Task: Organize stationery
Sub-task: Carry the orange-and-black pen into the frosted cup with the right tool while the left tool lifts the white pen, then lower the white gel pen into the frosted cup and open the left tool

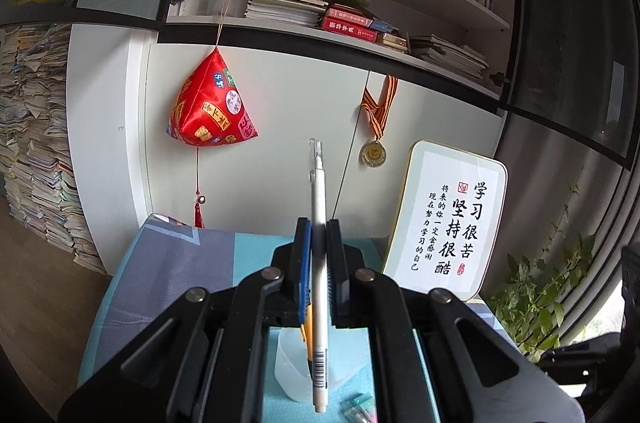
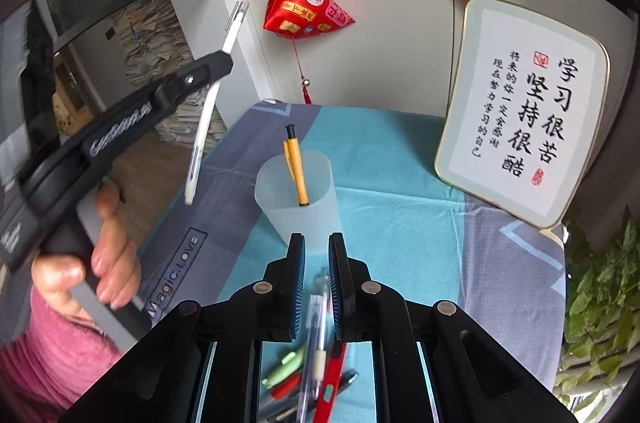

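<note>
Seen from the right wrist, the left gripper (image 2: 224, 61) pinches a white pen (image 2: 208, 103) in the air left of the frosted cup (image 2: 298, 195), which holds an orange pen (image 2: 296, 171). The left wrist view hides most of that cup. The right gripper (image 2: 317, 255) is closed, empty, above loose pens (image 2: 316, 355) partly blocked by its jaws.

Even soft daylight, sharp centre, strong fisheye bending at edges

The cup's (image 2: 296, 199) mouth stands open beside one yellow pen (image 2: 295, 171); a framed sign (image 2: 524, 111) blocks the right.
</note>
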The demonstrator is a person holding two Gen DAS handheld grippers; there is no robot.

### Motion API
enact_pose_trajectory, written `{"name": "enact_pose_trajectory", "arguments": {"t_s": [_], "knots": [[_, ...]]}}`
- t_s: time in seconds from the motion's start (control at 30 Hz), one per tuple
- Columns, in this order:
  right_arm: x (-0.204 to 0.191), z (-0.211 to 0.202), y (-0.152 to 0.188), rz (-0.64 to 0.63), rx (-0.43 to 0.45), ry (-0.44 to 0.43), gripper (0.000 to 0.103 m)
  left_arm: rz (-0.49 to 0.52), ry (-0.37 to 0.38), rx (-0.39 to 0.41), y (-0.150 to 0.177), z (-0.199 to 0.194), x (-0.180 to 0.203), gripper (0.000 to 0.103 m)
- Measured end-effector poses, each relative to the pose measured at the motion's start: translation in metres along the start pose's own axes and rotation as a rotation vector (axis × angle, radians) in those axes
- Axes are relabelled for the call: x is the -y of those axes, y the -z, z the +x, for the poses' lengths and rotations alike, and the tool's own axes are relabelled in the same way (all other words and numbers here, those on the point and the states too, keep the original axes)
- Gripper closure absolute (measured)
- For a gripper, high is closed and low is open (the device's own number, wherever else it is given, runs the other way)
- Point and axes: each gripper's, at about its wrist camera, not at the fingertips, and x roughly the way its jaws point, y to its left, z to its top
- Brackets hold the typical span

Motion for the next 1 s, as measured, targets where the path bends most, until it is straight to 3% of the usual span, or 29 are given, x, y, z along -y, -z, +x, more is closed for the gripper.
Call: {"name": "enact_pose_trajectory", "arguments": {"t_s": [0.17,0.3,1.0], "knots": [[0.013,-0.006,0.020,0.022,-0.012,0.032,0.093,-0.046,-0.012,0.019,0.004,0.017,0.000,0.098],[0.020,-0.008,0.025,0.038,-0.011,0.029,0.093,-0.070,-0.034,0.081,0.013,0.022,0.001,0.098],[0.027,0.005,0.042,0.069,-0.040,-0.014,0.093,-0.079,-0.100,-0.018,0.050,0.049,-0.007,0.098]]}}
